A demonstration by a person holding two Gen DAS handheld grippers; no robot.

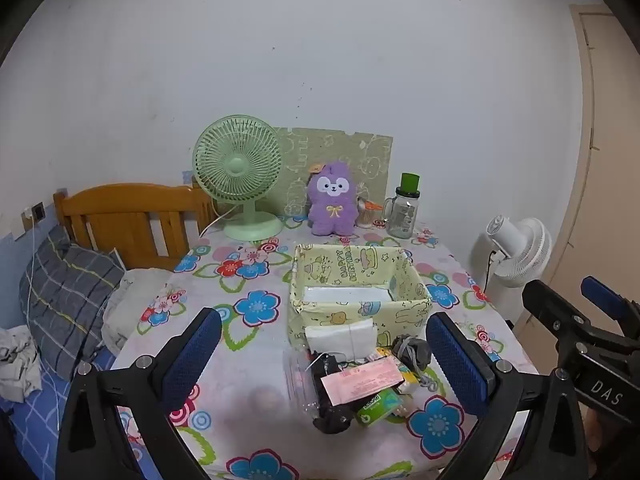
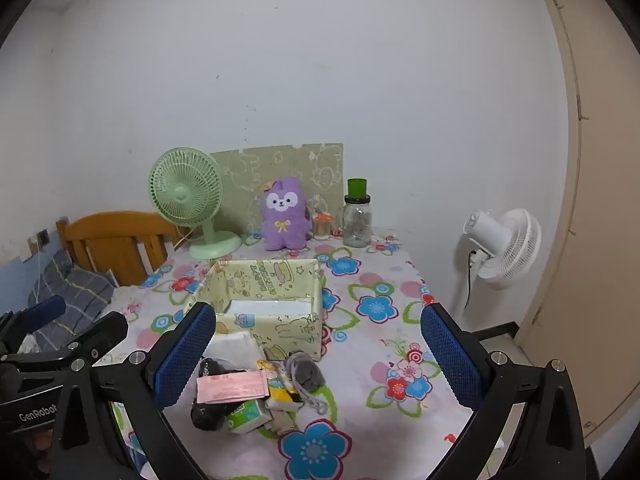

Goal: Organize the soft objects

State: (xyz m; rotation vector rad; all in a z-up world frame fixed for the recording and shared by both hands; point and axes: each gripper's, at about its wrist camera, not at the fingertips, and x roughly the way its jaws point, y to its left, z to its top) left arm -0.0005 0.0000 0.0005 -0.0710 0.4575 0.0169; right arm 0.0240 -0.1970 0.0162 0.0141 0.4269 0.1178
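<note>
A small heap lies on the flowered tablecloth: a white tissue pack point(image 1: 346, 336), a pink packet point(image 1: 362, 380), a green tissue pack point(image 1: 378, 404), a black soft item point(image 1: 332, 420) and a grey pouch point(image 1: 414, 350) with a cord. Just behind the heap stands a yellow cartoon-print fabric box point(image 1: 360, 280), open-topped. My left gripper point(image 1: 323, 320) hovers open above the heap with nothing between its fingers. In the right wrist view the right gripper point(image 2: 318, 312) is equally wide open and holds nothing; the pink packet point(image 2: 232, 388) and the grey pouch point(image 2: 306, 372) lie below it.
At the back of the table are a green desk fan point(image 1: 238, 184), a purple plush point(image 1: 333, 204) and a glass jar with a green lid point(image 1: 403, 212). A white floor fan point(image 2: 504, 248) stands right of the table, a wooden bed with a pillow point(image 1: 68, 292) to the left.
</note>
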